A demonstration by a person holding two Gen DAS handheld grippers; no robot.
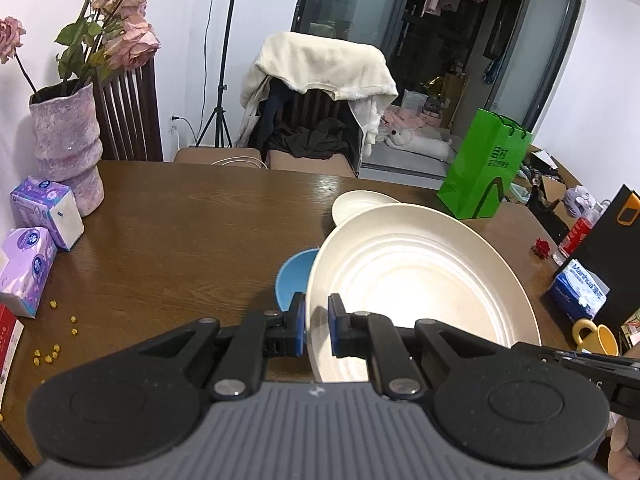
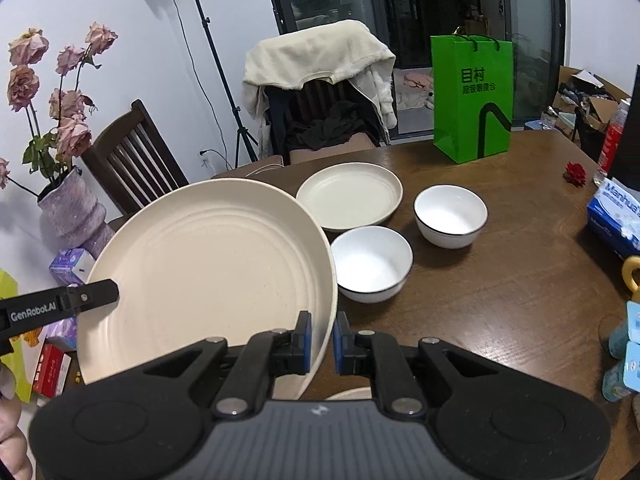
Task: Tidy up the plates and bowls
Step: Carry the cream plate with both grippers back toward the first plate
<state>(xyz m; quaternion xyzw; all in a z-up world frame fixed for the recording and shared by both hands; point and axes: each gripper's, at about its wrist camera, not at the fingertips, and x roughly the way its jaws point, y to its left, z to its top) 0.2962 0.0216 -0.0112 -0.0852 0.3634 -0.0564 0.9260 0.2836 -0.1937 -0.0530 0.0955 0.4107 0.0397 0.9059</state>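
Note:
A large cream plate point(image 1: 420, 292) point(image 2: 208, 264) is held tilted above the brown table point(image 1: 180, 240) by both grippers. My left gripper point(image 1: 316, 320) is shut on its left rim; my right gripper point(image 2: 322, 336) is shut on its right rim. The left gripper's finger point(image 2: 96, 292) shows at the plate's far edge in the right wrist view. A blue bowl point(image 1: 292, 280) sits partly hidden behind the plate. On the table lie a smaller cream plate point(image 2: 348, 196) point(image 1: 360, 204) and two white bowls point(image 2: 372, 264) point(image 2: 450, 216). Another pale rim point(image 2: 352, 394) peeks from under the right gripper.
A green paper bag point(image 2: 472, 96) stands at the table's far edge. A purple vase with roses point(image 1: 64, 136) and tissue packs point(image 1: 44, 208) sit on the left. A blue tissue box point(image 2: 616, 216), a yellow mug point(image 1: 596, 336) and a red flower point(image 2: 576, 172) are on the right.

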